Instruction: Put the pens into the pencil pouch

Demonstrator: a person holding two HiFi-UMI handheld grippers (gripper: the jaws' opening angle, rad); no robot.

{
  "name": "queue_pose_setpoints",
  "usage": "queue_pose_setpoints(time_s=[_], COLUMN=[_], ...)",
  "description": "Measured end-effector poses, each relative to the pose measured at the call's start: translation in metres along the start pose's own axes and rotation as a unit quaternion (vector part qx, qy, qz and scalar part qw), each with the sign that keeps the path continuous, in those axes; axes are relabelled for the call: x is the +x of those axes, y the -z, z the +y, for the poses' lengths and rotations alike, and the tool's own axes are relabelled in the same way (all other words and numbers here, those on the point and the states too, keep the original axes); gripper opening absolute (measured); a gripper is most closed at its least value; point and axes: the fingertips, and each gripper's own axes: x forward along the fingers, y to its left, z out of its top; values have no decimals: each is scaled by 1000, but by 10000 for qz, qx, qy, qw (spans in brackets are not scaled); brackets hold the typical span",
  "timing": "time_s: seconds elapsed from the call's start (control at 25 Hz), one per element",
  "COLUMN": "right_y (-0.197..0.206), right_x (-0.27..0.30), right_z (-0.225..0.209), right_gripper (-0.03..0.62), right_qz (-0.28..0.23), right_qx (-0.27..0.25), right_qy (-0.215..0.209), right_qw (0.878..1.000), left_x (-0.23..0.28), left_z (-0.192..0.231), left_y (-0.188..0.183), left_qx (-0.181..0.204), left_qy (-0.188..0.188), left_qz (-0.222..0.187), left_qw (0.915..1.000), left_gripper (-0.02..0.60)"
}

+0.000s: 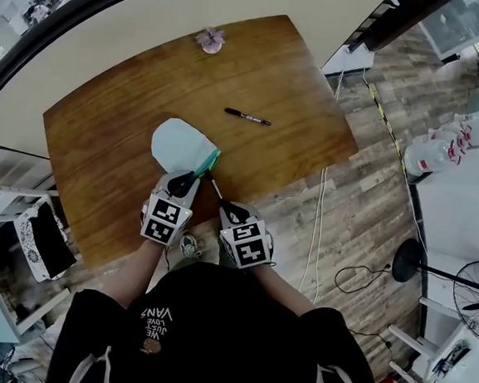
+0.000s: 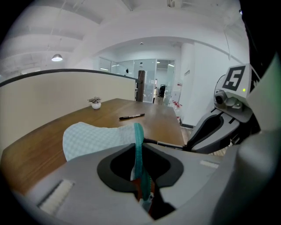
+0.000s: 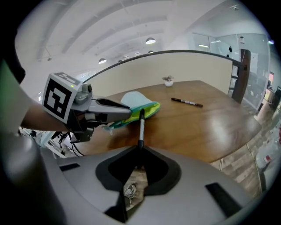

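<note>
A pale checked pencil pouch (image 1: 179, 145) with a teal zipper edge lies on the wooden table (image 1: 101, 158). My left gripper (image 1: 196, 178) is shut on that teal edge (image 2: 138, 140) and holds the mouth of the pouch up off the wood. My right gripper (image 1: 224, 205) is shut on a black-and-white pen (image 3: 141, 126). The pen's tip points at the pouch's open mouth (image 3: 147, 109), close to it or just inside. A second black pen (image 1: 248, 116) lies loose on the table beyond the pouch, also seen in the left gripper view (image 2: 131, 116).
A small potted plant (image 1: 209, 40) stands near the table's far edge. The near table edge runs just under both grippers. A white shelf unit (image 1: 20, 226) stands left of the table, with cables (image 1: 318, 227) and a fan (image 1: 472, 294) on the floor at the right.
</note>
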Motion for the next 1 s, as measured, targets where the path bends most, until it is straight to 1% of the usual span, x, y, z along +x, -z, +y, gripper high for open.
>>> queue_pose_setpoints(time_s=[0.16,0.44,0.52,0.6,0.72,0.88,0.92,0.96,1.0], right_y=[-12,-37,-45,-55,-68,-75,-76,-79,-82], right_x=[3,10,13,16,21,29,31,32,33], right_z=[0,-6,-7,-7,-8,-12,-12,-11,-10], right_gripper=[54,54,54,54,54,54,54,54,54], right_qz=[14,-47,-95,-184,-302,-252,-229,-225,-246], right_qx=[-54,-52,116,578,1387,2210,2432,2704,3013], right_qy=[-93,-166,-292,-573,-1030,-1408,-1528,-1690,-1885], right_qw=[9999,9998,9995,9965,9845,9647,9576,9475,9344], left_x=[-4,-12,-13,-15,-17,-19,-19,-19,-20], left_z=[-8,-15,-17,-21,-24,-24,-23,-21,-18], left_y=[-3,-6,-8,-12,-16,-19,-20,-20,-22], left_qx=[127,85,84,98,92,54,3,-77,-175], left_qy=[159,366,449,531,621,630,620,608,594], left_qz=[-118,-329,-394,-454,-528,-601,-617,-637,-667], left_qw=[9997,9988,9982,9975,9966,9962,9962,9961,9958], left_gripper=[57,55,54,54,54,54,54,52,52])
